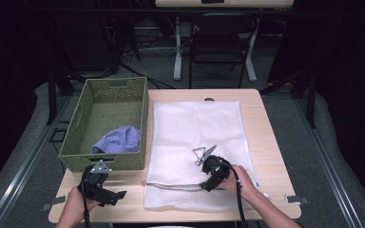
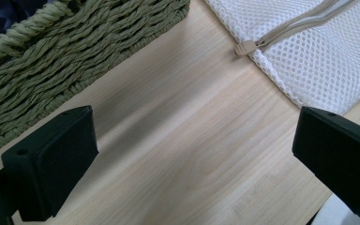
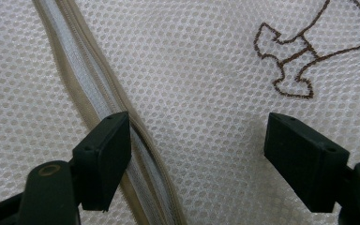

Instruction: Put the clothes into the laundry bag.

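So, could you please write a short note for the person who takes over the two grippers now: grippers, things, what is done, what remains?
Left gripper: open, holding nothing, over bare table in front of the woven basket.
Right gripper: jaws apart over the white mesh laundry bag, near its beige zipper; nothing looks gripped.
Things: the bag lies flat on the table, right of the basket. The zipper pull sits at the bag's near left corner. A bluish cloth lies in the basket.
Done: nothing moved into the bag, as far as can be seen.
Left: probably open the bag and put the cloth inside.
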